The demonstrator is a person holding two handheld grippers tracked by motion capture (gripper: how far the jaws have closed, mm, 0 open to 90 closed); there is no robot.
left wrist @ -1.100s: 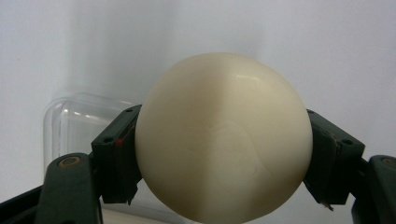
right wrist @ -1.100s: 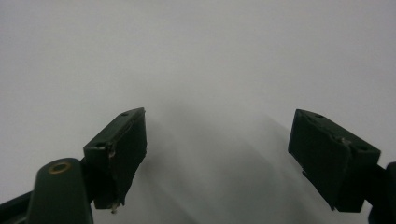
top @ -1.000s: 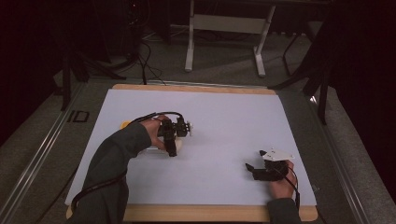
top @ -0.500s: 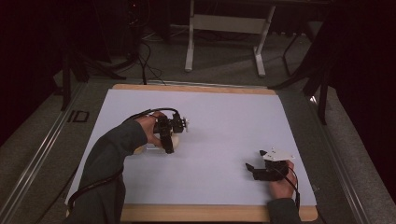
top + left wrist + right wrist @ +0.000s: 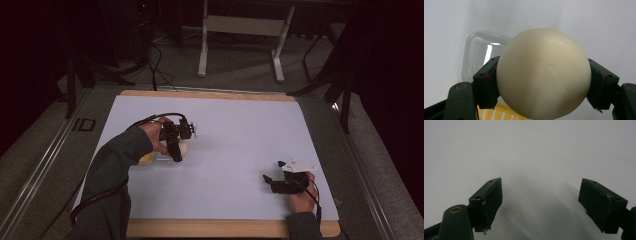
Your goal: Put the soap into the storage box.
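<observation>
Left gripper (image 5: 541,82): pinches cream ball (image 5: 543,75), poised above clear container (image 5: 477,53) near worktop's left edge for placement | Right gripper (image 5: 540,202): spread, empty, parked near front-right corner.

The left tongs (image 5: 543,87) clamp a smooth cream-white ball (image 5: 544,75), one black jaw pressed against each flank, so the ball bulges out well above and in front of them. Behind the ball, past the left-hand jaw, a clear plastic container (image 5: 477,53) with rounded corners lies on the white tabletop (image 5: 586,22). Down low between the jaws, under the ball, a strip of something yellow and ribbed (image 5: 492,113) peeks out.
</observation>
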